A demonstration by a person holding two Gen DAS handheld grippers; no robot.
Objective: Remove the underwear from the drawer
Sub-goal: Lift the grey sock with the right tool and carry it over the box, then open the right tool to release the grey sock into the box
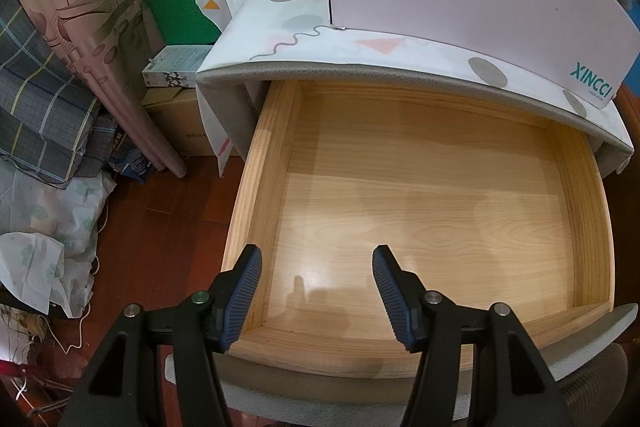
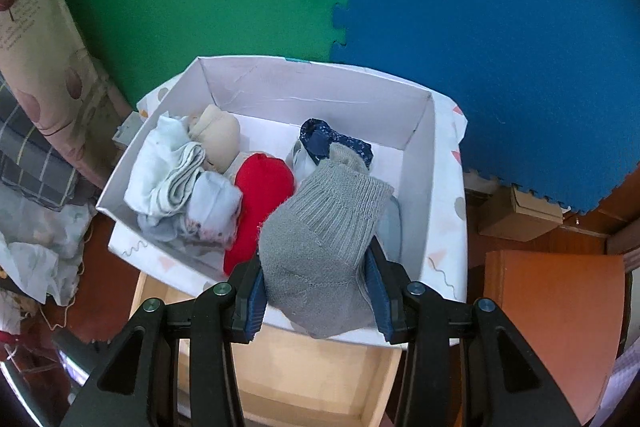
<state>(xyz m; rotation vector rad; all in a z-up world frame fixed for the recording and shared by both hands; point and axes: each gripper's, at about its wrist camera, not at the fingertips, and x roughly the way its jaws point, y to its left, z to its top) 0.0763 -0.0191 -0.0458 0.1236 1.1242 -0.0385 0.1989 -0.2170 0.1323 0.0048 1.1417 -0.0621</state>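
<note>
Drawer [image 1: 420, 211], pale wood, pulled out, seen bare in left wrist view. White box [image 2: 424, 147] on cabinet top, at 12 o'clock from drawer, already loaded with rolled garments.

Grey knitted sock [image 2: 324, 243] pinched between pads of right gripper [image 2: 318, 297], held over box's near wall. Step judged: carry over box, lowered past rim before release, dropped into gap at 3 o'clock of red roll [image 2: 260, 195].

Left gripper [image 1: 317, 297] held apart, nothing between pads, over drawer's near edge.

Writing: "XINCCI", upside down, teal, on box front [image 1: 593, 83]. Other print too small.
</note>
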